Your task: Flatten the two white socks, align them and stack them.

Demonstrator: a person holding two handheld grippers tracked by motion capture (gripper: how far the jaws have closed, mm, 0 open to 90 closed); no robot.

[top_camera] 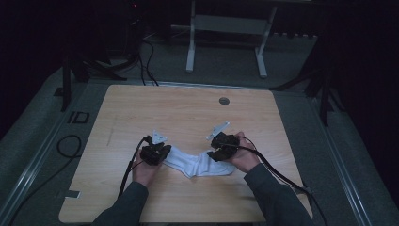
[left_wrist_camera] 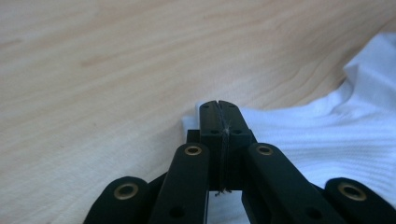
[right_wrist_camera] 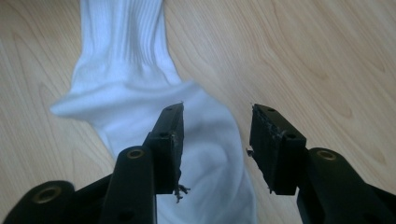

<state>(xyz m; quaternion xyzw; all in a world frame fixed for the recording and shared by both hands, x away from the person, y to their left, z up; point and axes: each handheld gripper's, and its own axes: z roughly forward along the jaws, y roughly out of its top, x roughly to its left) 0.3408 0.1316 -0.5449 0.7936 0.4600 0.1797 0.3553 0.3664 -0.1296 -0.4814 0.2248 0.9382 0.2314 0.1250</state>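
The left gripper (top_camera: 159,151) is held low, clamped on the edge of the white sock (top_camera: 197,163), which is spread near the tabletop's (top_camera: 188,113) front edge. The right gripper (top_camera: 217,153) is angled over the sock's other end, jaws apart.

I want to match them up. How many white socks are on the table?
1. The white sock lies bent on the wooden table near its front edge, between the two hand-held grippers. A second sock could be tucked under it, but none shows.
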